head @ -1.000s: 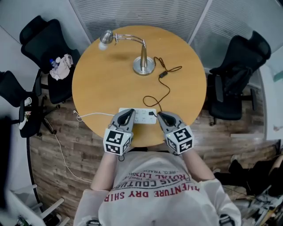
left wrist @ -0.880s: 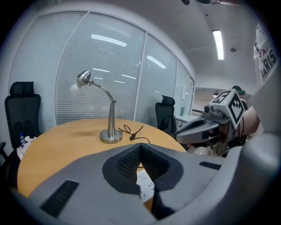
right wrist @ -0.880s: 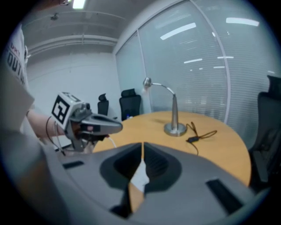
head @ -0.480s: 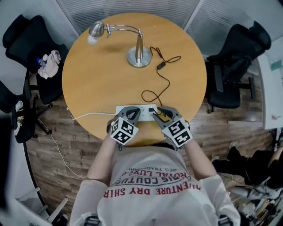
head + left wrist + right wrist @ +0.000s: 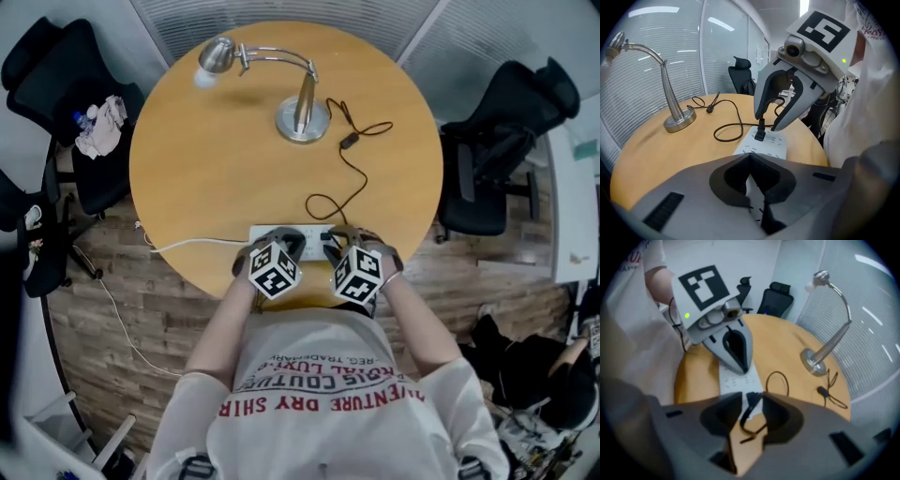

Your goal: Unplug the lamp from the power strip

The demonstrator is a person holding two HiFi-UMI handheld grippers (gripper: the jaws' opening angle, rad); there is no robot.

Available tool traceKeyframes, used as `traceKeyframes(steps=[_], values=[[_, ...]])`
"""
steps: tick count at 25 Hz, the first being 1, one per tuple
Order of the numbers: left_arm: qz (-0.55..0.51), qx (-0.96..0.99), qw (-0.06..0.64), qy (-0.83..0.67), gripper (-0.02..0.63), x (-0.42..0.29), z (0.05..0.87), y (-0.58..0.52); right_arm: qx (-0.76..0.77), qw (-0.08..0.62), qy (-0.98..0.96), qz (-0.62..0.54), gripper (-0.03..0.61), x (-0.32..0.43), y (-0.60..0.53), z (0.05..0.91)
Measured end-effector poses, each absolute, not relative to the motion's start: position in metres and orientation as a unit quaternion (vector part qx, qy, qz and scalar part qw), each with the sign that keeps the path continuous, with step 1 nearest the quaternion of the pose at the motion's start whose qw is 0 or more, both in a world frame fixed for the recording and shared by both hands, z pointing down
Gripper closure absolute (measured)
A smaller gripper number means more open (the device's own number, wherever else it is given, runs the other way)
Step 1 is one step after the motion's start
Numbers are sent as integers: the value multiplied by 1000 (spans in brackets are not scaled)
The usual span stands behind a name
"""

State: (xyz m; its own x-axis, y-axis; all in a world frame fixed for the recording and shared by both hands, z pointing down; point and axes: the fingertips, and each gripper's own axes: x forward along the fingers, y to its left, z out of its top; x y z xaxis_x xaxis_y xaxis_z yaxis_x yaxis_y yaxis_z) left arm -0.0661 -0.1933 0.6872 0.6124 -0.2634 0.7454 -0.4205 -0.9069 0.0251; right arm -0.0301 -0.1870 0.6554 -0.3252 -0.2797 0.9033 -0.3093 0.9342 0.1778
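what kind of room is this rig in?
Probably an office meeting room: a round wooden table, black swivel chairs around it, and glass walls with blinds.

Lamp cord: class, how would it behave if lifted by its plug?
Probably floppy: the cord lies in loose loops on the table. It looks thin, so likely light, trailing behind the plug. It seems unlikely to drag the lamp, whose metal base looks heavy.

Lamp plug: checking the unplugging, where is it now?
In the left gripper view, the lamp plug stands plugged into the right end of the power strip, between the right gripper's opening jaws.
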Motion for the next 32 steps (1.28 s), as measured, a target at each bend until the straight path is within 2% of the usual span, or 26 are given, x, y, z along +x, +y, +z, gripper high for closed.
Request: traceKeyframes(steps=[9,15,22,32], values=[[391,894,118,-186,586,-65,689,-195,126,609,-783,17,485,-28,-195,684],[391,893,135,-179,586,-64,688,-196,79,612,-786,19,488,-30,-195,686],[391,893,107,-194,586,-64,690,-195,42,636,-771,23,499,-30,-193,685],[392,890,127,-196,586,-65,690,-196,17,643,-766,11,506,-31,-191,682]])
